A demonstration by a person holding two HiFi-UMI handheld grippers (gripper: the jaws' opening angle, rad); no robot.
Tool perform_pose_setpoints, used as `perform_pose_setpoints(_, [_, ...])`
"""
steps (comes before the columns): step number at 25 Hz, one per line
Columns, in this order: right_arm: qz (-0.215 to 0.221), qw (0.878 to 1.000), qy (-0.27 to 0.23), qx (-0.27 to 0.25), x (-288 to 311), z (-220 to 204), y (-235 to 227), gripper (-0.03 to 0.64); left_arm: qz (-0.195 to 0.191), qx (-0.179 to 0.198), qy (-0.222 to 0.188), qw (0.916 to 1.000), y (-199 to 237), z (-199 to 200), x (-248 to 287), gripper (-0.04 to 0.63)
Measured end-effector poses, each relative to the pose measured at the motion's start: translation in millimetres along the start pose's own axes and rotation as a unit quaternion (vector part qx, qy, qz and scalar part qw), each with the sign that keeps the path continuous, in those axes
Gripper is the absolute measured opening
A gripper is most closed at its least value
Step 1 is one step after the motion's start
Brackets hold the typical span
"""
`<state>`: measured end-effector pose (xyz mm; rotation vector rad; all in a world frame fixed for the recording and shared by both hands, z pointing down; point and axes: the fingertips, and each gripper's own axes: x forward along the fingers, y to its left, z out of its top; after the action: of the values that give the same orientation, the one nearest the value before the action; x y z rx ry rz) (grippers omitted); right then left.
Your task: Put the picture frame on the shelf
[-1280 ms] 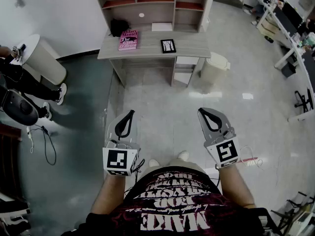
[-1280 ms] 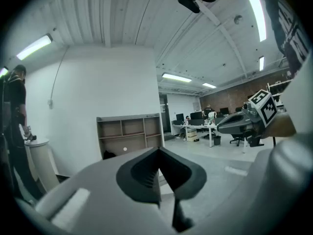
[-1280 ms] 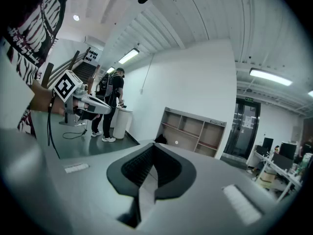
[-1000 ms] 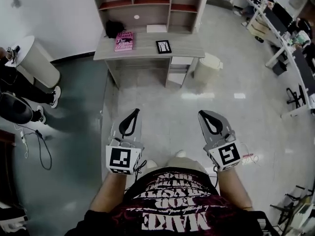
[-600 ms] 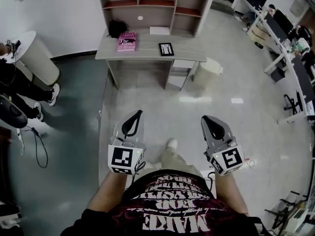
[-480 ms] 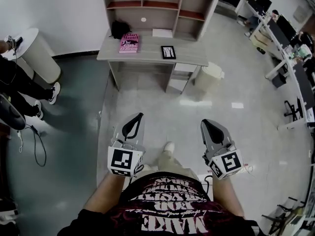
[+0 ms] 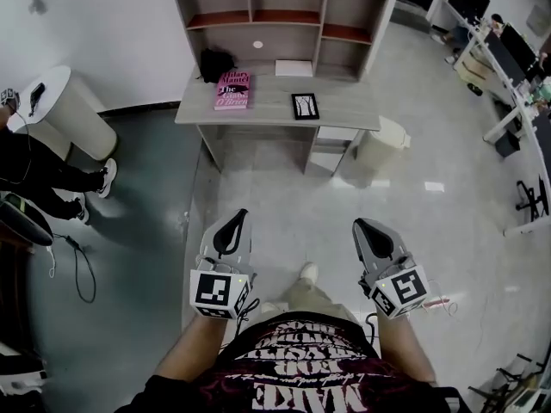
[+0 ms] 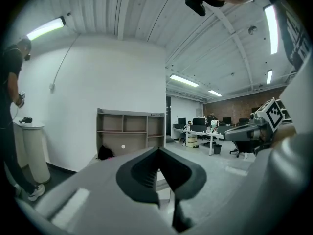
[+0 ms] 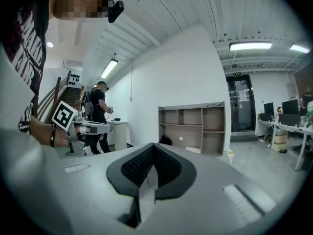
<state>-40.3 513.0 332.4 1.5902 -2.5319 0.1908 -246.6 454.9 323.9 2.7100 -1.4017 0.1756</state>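
Two shut grippers, desk well ahead
The left gripper [image 7: 232,222] and right gripper [image 7: 366,228] are squeezed shut on nothing. The picture frame [image 7: 305,106] lies flat near the desk's [image 7: 267,112] front edge, right of a pink book [image 7: 233,90]. The shelf [image 7: 317,24] stands along the desk's back edge. A white bin [image 7: 381,144] sits beside the desk's right end.

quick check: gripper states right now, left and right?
Left gripper: closed, holding nothing.
Right gripper: closed, holding nothing.
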Motion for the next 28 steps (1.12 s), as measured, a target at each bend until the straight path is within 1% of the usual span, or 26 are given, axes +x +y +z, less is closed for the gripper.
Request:
perform_pose_setpoints(3, [0.013,1.000,-0.001,0.005,23,6,-22,0.026,0.003,0.001,-0.010,0.9999,3,8,28,0.002])
perform_pose_setpoints(7, [0.021,1.000,-0.003,0.011,48,11,-47,0.026,0.001,0.001,-0.005,1.0000,7,11,61,0.002])
perform_pose_setpoints(11, [0.029,0.999,-0.004,0.017,62,15,-75,0.026,-0.001,-0.001,0.013,0.9999,2,10,95,0.002])
perform_pose_setpoints(15, [0.030,0.999,-0.011,0.035,68,19,-106,0.026,-0.018,-0.002,0.040,0.9990,-11,9,125,0.002])
perform_pose_setpoints(16, [0.029,0.999,-0.015,0.041,68,21,-115,0.026,-0.017,-0.004,0.039,0.9991,-12,12,132,0.002])
perform_pose_setpoints(20, [0.018,0.998,-0.033,0.049,69,30,-155,0.026,0.012,-0.003,0.009,0.9999,-10,31,152,0.002])
perform_pose_setpoints(22, [0.017,0.998,-0.038,0.051,69,31,-171,0.026,0.021,-0.004,0.001,0.9998,-10,36,161,0.000])
perform_pose_setpoints(25, [0.019,0.998,-0.040,0.054,71,29,-188,0.026,0.026,-0.006,-0.002,0.9996,-14,39,171,0.002])
perform_pose_setpoints(28, [0.021,0.997,-0.040,0.064,72,27,-196,0.026,0.025,-0.009,0.006,0.9996,-22,34,173,0.002])
